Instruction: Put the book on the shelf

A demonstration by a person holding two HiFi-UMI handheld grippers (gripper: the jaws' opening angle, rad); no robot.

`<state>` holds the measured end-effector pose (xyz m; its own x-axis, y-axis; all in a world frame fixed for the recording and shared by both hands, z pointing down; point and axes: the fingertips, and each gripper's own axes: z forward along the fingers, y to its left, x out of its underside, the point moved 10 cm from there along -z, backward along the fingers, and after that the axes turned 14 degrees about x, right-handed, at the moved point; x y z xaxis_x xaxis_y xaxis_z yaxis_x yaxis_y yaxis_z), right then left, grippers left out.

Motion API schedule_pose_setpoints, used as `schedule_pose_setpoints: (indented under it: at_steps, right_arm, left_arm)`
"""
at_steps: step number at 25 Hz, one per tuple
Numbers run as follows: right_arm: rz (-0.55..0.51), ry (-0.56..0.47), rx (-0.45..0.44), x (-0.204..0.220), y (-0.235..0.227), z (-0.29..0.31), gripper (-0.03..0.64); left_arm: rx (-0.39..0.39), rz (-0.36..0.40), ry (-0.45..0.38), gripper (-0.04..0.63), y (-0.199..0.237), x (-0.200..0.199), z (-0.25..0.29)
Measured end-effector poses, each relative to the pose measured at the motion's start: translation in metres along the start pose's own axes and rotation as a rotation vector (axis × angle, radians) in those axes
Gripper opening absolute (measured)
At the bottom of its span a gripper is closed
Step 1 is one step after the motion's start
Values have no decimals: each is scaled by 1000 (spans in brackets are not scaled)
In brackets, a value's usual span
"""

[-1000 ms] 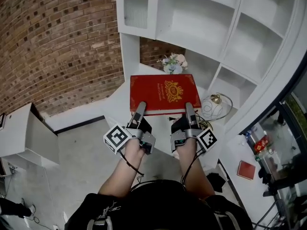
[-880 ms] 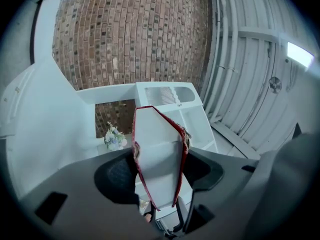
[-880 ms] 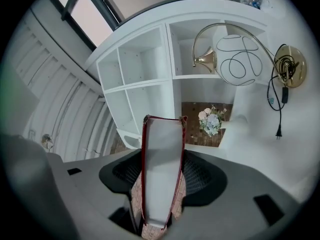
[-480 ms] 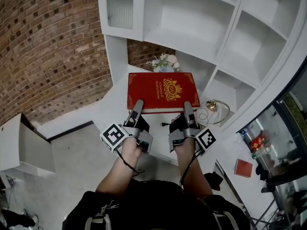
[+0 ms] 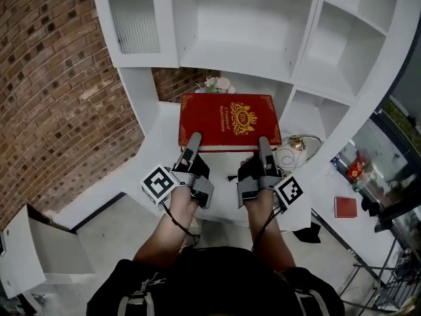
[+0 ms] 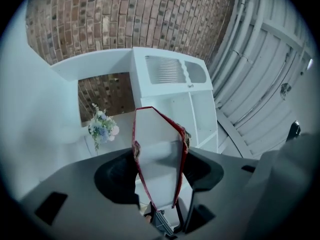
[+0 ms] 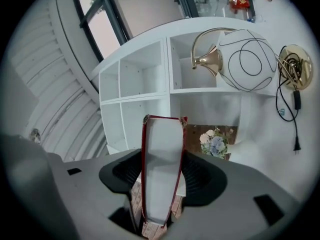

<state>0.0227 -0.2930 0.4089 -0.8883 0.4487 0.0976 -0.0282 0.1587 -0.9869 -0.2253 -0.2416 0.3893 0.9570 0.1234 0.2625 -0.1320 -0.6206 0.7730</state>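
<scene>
A large red book (image 5: 229, 119) with a gold crest is held flat, cover up, above the white counter (image 5: 161, 140) in the head view. My left gripper (image 5: 193, 143) is shut on its near left edge, my right gripper (image 5: 264, 144) on its near right edge. In the left gripper view the book's white page edge (image 6: 159, 159) fills the gap between the dark jaws. In the right gripper view the book (image 7: 161, 169) stands the same way between that gripper's jaws. White shelf compartments (image 5: 237, 25) stand just beyond the book.
A small flower bouquet (image 5: 214, 84) sits in the niche behind the book. A gold and glass lamp (image 5: 296, 151) with a coiled cord lies on the counter at the right. A brick wall (image 5: 52, 91) is on the left. A small red book (image 5: 345, 207) lies on a lower surface at the far right.
The view has shifted: the shelf now fills more of the top and the book sits nearer the compartments. Both grippers still hold the book's near edge.
</scene>
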Motion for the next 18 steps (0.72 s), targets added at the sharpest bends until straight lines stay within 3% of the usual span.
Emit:
schedule_pose_setpoints:
  at_steps: [9,18]
  right_arm:
    - [-43,-156,-15,21,10,24,262]
    - [-91,-192,-66,18,30,43,262]
  left_arm:
    - [83,-100,105,264,24,-42,37]
    - [143,-117,118,264,27,-57,63]
